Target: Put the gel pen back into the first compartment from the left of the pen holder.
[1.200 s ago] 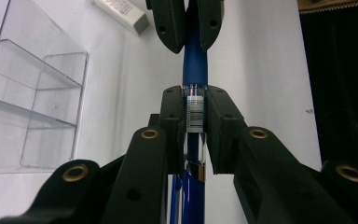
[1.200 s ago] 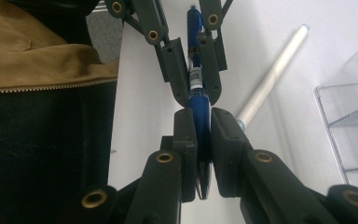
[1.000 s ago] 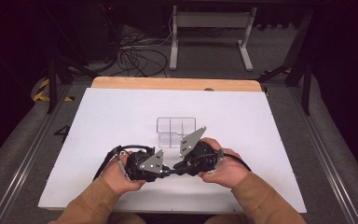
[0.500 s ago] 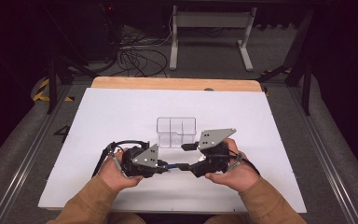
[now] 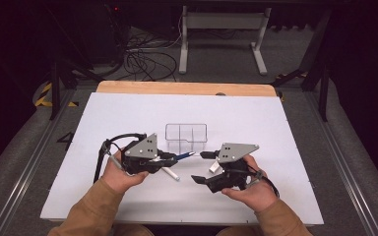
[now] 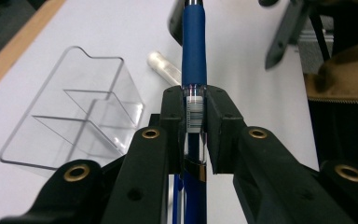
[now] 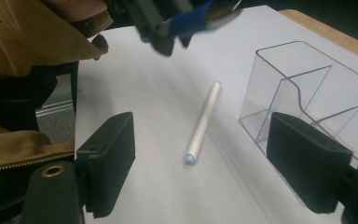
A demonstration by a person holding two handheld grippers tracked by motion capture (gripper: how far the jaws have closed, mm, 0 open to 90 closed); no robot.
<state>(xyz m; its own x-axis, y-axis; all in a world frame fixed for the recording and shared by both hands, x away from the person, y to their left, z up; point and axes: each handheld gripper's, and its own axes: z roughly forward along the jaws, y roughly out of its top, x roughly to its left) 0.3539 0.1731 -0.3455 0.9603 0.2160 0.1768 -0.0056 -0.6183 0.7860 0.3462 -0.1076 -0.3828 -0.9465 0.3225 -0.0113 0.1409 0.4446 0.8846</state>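
White-topped bench (image 5: 285, 128) with a pale wooden far edge: fills the middle of the high view.

Clear plastic organiser box with inner dividers (image 5: 186, 137): centre of the high view, upright on the bench, all compartments bare; upper right in the right claw view (image 7: 307, 88), left in the left claw view (image 6: 74, 116).

Left claw (image 5: 165, 158): left of centre in the high view, raised above the bench, pressed narrow on the blue-barrelled pen with a clear back section and silver tip (image 6: 194, 56); pads (image 6: 172, 116) clamped on either side of the barrel; tip aimed toward the box and the right claw.

Right claw (image 5: 204, 167): lower right of centre, jaws just been opening, now standing wide, nothing between them; pads (image 7: 107, 154) at the lower corners of its own view.

White slim pen cap (image 7: 203, 122): flat on the bench, just in front of the box, apart from both claws; below the left claw in the high view (image 5: 170, 174).

Step in hand, as judged: pen uncapped, cap dropped, stowing next. Next move calls for tilting the pen tip down over a compartment, or for lowering the wide right claw squarely over the cap.
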